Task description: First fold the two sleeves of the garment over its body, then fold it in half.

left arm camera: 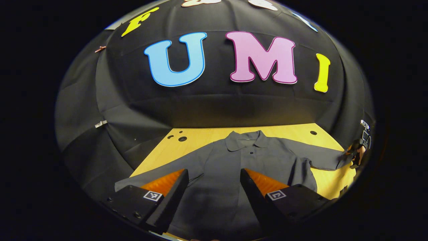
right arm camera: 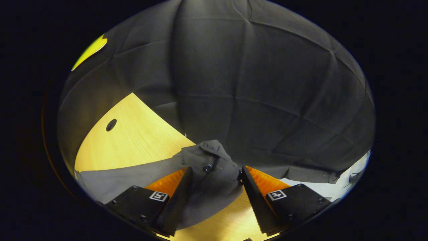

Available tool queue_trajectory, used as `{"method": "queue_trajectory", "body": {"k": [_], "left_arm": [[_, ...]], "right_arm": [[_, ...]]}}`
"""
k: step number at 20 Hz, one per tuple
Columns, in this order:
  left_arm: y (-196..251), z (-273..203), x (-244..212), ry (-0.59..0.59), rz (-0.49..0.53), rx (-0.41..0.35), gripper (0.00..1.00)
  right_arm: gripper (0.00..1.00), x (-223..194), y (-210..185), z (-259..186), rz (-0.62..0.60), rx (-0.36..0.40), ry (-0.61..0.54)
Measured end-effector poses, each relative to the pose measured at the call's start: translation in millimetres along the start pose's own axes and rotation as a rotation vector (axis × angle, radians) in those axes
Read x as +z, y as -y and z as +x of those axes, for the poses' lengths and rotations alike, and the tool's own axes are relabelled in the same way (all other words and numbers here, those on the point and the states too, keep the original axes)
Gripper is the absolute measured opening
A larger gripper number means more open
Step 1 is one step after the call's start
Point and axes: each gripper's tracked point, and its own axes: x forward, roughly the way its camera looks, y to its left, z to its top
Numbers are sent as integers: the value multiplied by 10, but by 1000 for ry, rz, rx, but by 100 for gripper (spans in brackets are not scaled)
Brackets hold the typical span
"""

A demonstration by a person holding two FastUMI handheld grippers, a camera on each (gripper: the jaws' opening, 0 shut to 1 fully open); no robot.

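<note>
Both sleeves lie unfolded: left gripper view has the left gripper [left arm camera: 214, 187] wide open, empty, over the grey collared shirt [left arm camera: 234, 167] spread on the wooden table [left arm camera: 200, 137]; right gripper view has the right gripper [right arm camera: 214, 187] open astride the buttoned cuff [right arm camera: 209, 167], which I judge must be pinched next and carried across the body.

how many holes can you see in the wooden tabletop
4: three near the table's far left corner in the left gripper view, one large, two small; one far right. The garment may hide others.

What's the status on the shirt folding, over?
Left tongs open over shirt body. Right tongs open around cuff. Sleeves unfolded. Table unobstructed.
</note>
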Motion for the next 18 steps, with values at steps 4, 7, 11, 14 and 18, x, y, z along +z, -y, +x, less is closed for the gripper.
{"method": "queue_trajectory", "body": {"k": [4,7,11,14,18], "left_arm": [[-120,-30,33,16,-11,28,98],[-161,-63,16,18,-17,42,98],[-160,-115,-18,15,-37,46,98],[-162,-145,-8,16,-34,46,98],[-176,-189,64,45,-23,41,98]], "right_arm": [[65,129,7,-93,-4,13,-2],[27,73,-57,-69,3,22,-16],[7,59,-67,-119,-16,63,-27],[7,226,-87,-218,-82,78,36],[7,488,-235,-491,-179,126,154]]}}
